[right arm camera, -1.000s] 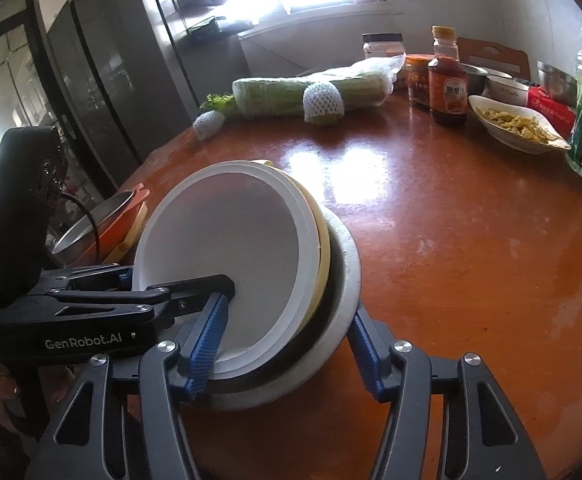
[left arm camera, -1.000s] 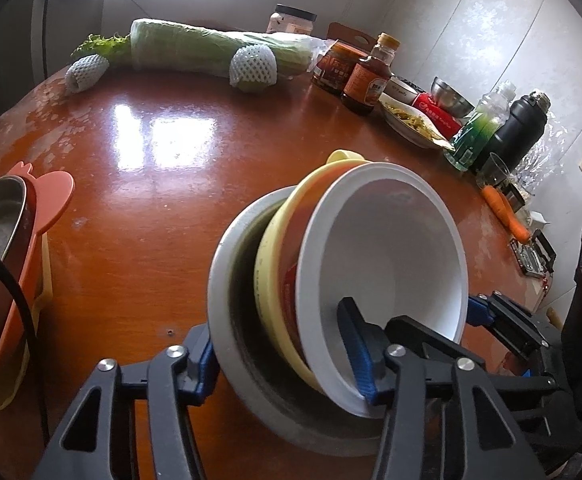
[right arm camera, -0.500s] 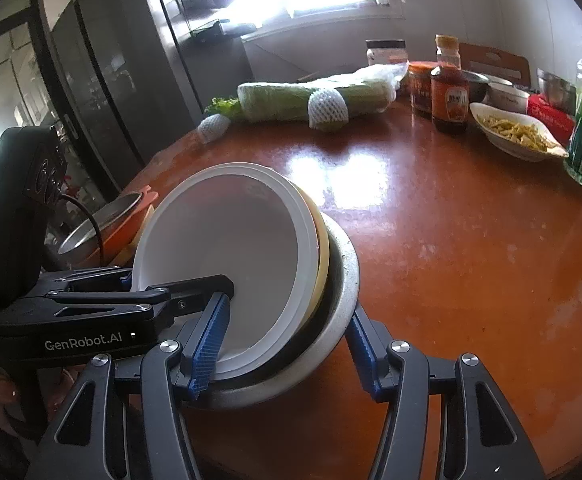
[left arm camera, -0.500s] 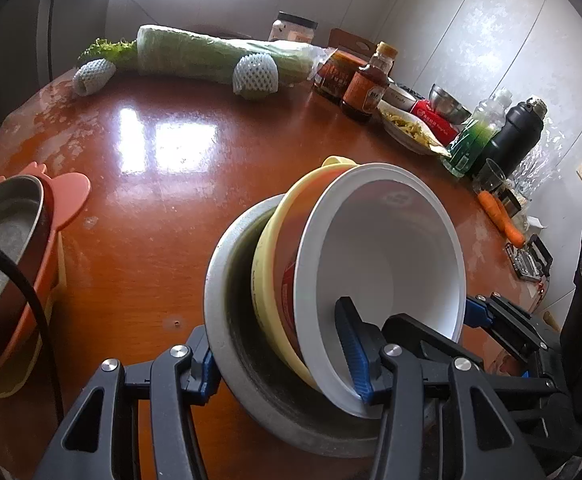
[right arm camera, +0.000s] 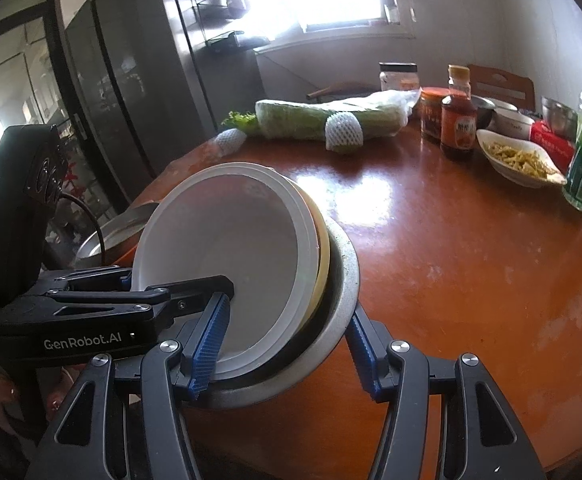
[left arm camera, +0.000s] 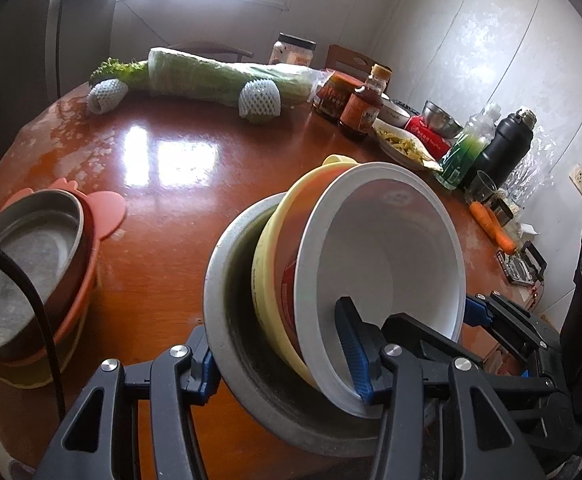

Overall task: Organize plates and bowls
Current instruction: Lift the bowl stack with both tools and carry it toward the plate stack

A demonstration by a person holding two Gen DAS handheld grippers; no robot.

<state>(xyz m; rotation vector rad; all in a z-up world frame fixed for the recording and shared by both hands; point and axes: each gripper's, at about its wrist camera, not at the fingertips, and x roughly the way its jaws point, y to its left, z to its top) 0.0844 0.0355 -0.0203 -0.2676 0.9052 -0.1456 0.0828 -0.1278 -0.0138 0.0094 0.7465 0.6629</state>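
We see a nested stack of three bowls tipped on edge above the glossy red-brown round table (left arm camera: 163, 184): a dull grey metal bowl (left arm camera: 227, 280) outermost, a yellow plastic bowl (left arm camera: 267, 256) inside it, and a smooth matte white bowl (left arm camera: 387, 248) innermost.

The left gripper (left arm camera: 283, 356) pinches one side of the stack, one ribbed blue pad (left arm camera: 355, 356) inside the white bowl, the other behind the metal rim.

The right gripper (right arm camera: 287, 352) clamps the opposite side likewise, one pad on the white interior, the other against the metal wall.

To the left, on the table, a brushed steel pan (left arm camera: 19, 272) sits in an orange holder (left arm camera: 83, 280).

At the far edge lie a wrapped cabbage (left arm camera: 227, 80), a foam-netted fruit (left arm camera: 259, 98), a sauce bottle (left arm camera: 361, 108) and a black flask (left arm camera: 507, 140).
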